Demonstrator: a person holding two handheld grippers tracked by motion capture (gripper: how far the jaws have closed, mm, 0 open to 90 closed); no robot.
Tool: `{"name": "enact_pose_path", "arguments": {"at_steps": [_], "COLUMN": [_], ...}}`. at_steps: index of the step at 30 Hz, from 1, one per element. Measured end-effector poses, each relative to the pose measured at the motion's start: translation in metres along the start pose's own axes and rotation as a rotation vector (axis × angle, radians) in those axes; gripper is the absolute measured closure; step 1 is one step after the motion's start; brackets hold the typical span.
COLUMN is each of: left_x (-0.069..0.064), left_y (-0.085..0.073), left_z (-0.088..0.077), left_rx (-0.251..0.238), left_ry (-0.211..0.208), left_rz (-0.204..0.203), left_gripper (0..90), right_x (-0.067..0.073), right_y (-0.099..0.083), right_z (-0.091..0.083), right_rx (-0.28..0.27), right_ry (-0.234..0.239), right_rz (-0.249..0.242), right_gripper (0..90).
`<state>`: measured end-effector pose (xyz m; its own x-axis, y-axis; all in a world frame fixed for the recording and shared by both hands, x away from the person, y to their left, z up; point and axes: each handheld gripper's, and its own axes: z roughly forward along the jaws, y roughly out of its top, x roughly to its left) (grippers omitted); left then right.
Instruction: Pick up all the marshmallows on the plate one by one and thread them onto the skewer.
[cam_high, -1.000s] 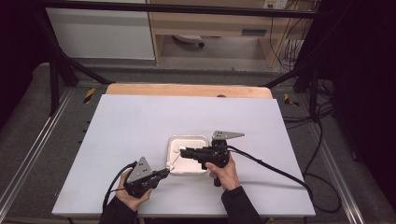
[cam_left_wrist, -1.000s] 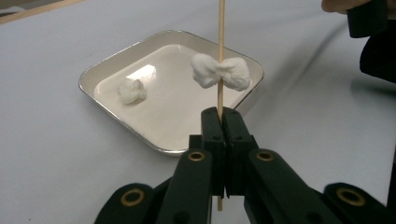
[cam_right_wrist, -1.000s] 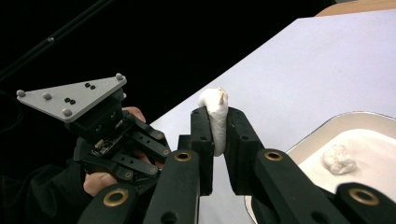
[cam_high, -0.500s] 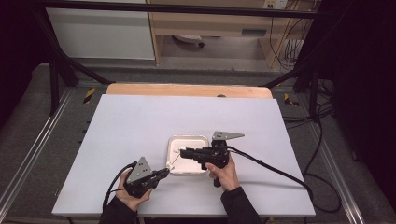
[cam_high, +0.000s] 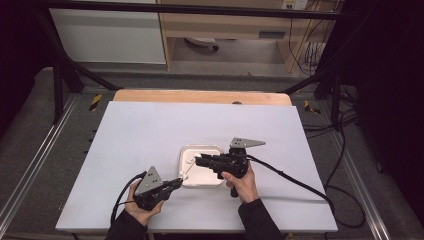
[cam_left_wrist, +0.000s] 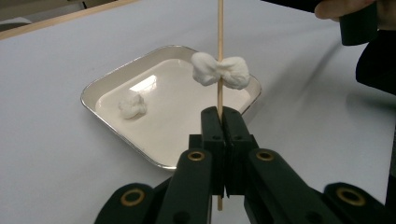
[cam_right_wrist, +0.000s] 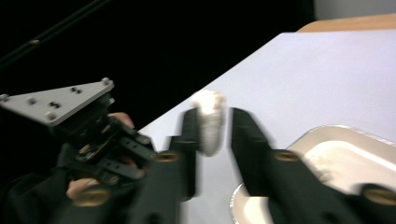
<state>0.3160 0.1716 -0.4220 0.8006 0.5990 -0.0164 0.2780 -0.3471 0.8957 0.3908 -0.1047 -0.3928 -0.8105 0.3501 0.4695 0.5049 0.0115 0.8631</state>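
One puffy white marshmallow (cam_left_wrist: 220, 71) is already sitting on the thin wooden skewer (cam_left_wrist: 219, 28), which the left gripper (cam_left_wrist: 225, 122) is clamping upright with fingers fully closed. The right gripper (cam_right_wrist: 212, 128) has just been opening its fingers, and they're sitting loosely around that marshmallow. A second white marshmallow (cam_left_wrist: 131, 104) is waiting in the shallow silver foil tray (cam_left_wrist: 243, 100) on the counter (cam_high: 150, 130), so I'd say roughly halfway.

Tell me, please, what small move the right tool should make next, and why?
Probably back the right tool away from the skewer. Its jaws have just been opening and stand apart around the white piece, which is already threaded on the skewer clamped in the left tool. One more piece waits in the tray.
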Motion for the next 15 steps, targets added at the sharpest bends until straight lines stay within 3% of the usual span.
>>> {"name": "enact_pose_path", "arguments": {"at_steps": [4,8,12,13,15], "left_x": [-0.0027,-0.0008,0.0004,0.0021,0.0055], "left_y": [0.0023,0.0019,0.0012,0.0008,0.0004], "left_z": [-0.0014,-0.0020,-0.0009,-0.0009,-0.0017], "left_rx": [-0.015,-0.013,-0.003,-0.005,-0.003], "left_ry": [-0.003,0.001,0.016,0.016,0.026], "left_rz": [0.015,0.005,-0.003,-0.018,-0.026], "left_gripper": [89.4,89.4,89.4,89.4,89.4], "right_x": [0.0030,0.0030,0.0060,0.0070,0.0097], "right_y": [0.0040,0.0050,0.0022,0.0013,-0.0014], "right_z": [-0.0049,-0.0049,-0.0056,-0.0062,-0.0064], "right_rx": [-0.018,-0.041,-0.036,-0.027,-0.013], "right_ry": [-0.027,-0.043,-0.066,-0.055,-0.052], "right_rz": [-0.026,-0.029,-0.039,-0.037,-0.049], "right_gripper": [52.3,44.6,39.7,31.2,29.7]}}
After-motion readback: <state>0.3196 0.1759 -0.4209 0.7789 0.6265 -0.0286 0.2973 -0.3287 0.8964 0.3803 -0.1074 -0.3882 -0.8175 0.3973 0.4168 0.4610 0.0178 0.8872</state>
